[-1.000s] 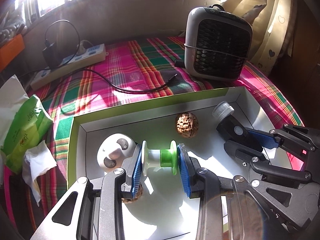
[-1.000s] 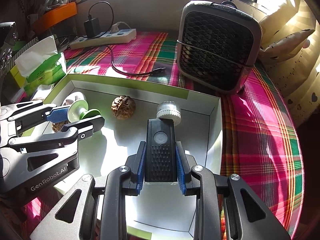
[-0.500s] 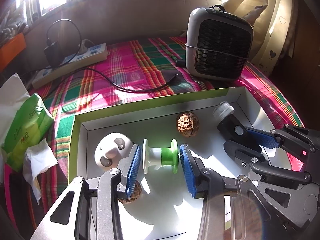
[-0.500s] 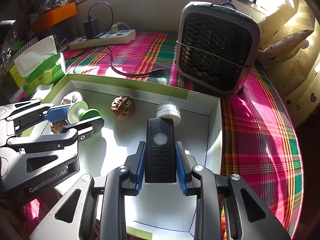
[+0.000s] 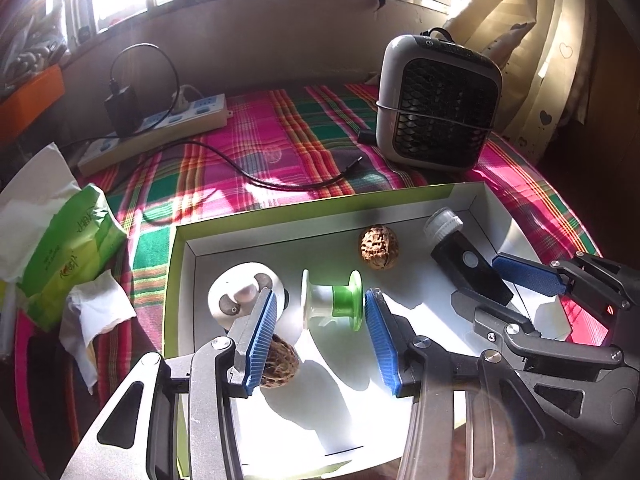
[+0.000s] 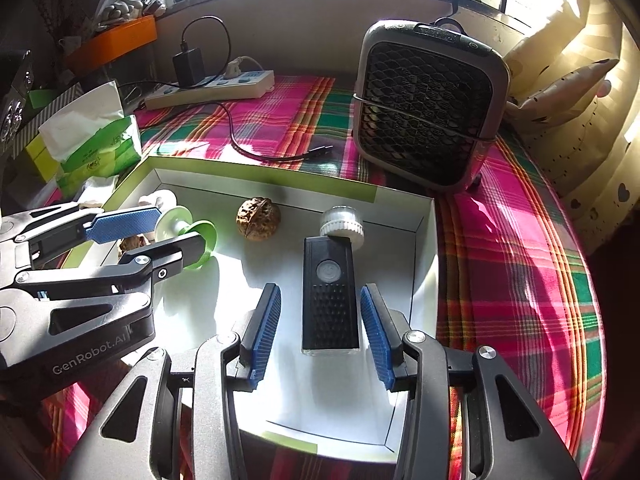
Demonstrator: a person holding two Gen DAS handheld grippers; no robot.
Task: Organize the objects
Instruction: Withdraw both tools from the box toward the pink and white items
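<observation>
Both your grippers are over the white box (image 6: 422, 264) on the plaid cloth (image 6: 520, 240), and both are released. Your left gripper (image 5: 320, 332) has its blue pads spread either side of the spool (image 5: 331, 300); there's a gap on the white-flange side, but the green flange looks to be touching or nearly touching the other pad, can't tell which. The spool lies on its side on the box floor, its axis running across between the pads, white flange to the left, green flange to the right in the left wrist view. Your right gripper (image 6: 320, 332) is spread clear of the black flashlight (image 6: 330, 296) on both sides. The flashlight lies flat on the box floor, long axis straight ahead along your fingers, white lens cap (image 6: 342, 224) pointing at the far wall, button face up. One walnut (image 5: 378, 247) sits loose between spool and flashlight, nearer the far wall. A second walnut (image 5: 280, 366) is half hidden behind your left gripper's left pad. The round white part (image 5: 244, 300) left of the spool is partly covered by that same pad, so I can't make out what it is. Heater (image 6: 428, 108), power strip (image 5: 160, 132), black cable (image 5: 280, 178) and tissue pack (image 5: 68, 248) sit outside the box.
</observation>
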